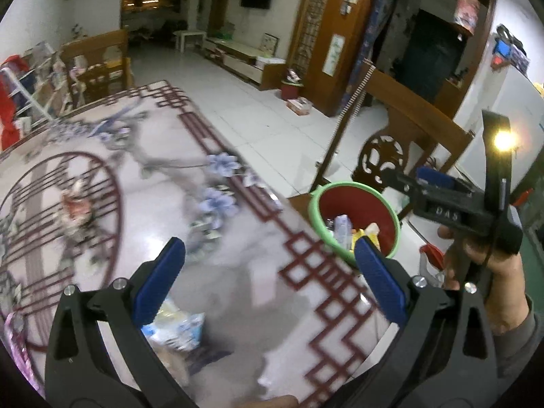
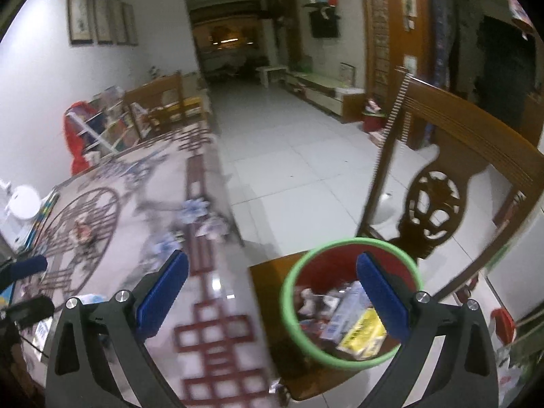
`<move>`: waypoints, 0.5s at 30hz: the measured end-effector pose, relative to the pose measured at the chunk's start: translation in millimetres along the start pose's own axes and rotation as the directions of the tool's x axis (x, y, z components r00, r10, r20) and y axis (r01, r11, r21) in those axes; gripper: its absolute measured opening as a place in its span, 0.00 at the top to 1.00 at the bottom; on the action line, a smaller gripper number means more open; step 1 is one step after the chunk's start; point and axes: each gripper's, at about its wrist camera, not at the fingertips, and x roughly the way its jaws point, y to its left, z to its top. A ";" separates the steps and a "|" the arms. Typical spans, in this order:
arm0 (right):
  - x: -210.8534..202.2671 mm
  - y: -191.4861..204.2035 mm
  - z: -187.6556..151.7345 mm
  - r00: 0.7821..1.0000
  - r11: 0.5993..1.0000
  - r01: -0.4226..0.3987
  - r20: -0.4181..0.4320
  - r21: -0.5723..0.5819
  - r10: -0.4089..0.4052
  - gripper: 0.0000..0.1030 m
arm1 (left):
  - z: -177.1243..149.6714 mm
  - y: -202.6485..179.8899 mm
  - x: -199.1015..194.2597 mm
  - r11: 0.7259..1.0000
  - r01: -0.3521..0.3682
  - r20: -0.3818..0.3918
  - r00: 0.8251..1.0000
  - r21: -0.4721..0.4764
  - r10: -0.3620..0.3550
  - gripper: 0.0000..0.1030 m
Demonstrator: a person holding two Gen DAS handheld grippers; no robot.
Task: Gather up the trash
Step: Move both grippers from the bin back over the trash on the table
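1. Left gripper [image 1: 268,258]: black plastic arms with ribbed blue pads, jaws spread wide and empty, held above the table [image 1: 238,289].
2. Right gripper [image 2: 272,272]: same build, jaws likewise spread with nothing between them. In the left wrist view it appears at the right edge, held in a hand [image 1: 489,272] with a grey sleeve.
3. Table: glossy, pale top printed with dark red lattice bands, a round red grille figure and blue-grey flowers. The surface is motion-blurred.
4. Wrapper [image 1: 176,326]: crumpled, shiny, white and blue, lying on the table just below the left gripper's left pad, near the camera. Whether the pad touches it cannot be told.
5. Crumpled scrap [image 1: 76,210]: reddish and white, lying farther left on the table inside the round figure, well apart from both grippers.
6. Bin [image 2: 289,306]: round, red inside with a light green rim, standing on a wooden chair seat [image 2: 268,278] beside the table's right edge. It holds a yellow packet [image 2: 363,336], a pale carton and other litter. The right gripper's right pad overlaps its opening in view.
7. Chair back [image 2: 442,183]: brown wood, carved openwork, beyond the bin.
8. Far: white tiled floor [image 2: 289,156].
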 end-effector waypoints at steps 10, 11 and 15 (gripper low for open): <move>-3.0 84.0 -13.8 0.990 0.985 -0.140 -0.024 -0.102 0.138 0.07 | -29.5 64.2 -58.4 0.988 -0.102 0.045 0.993 -0.112 0.107 0.05; -3.7 91.6 -15.7 0.989 0.982 -0.151 -0.027 -0.117 0.148 0.07 | -34.5 71.3 -64.6 0.986 -0.118 0.047 0.991 -0.121 0.124 0.05; -4.4 126.8 -25.5 0.977 0.961 -0.211 -0.059 -0.179 0.204 0.07 | -54.2 100.8 -85.5 0.972 -0.174 0.040 0.982 -0.160 0.183 0.05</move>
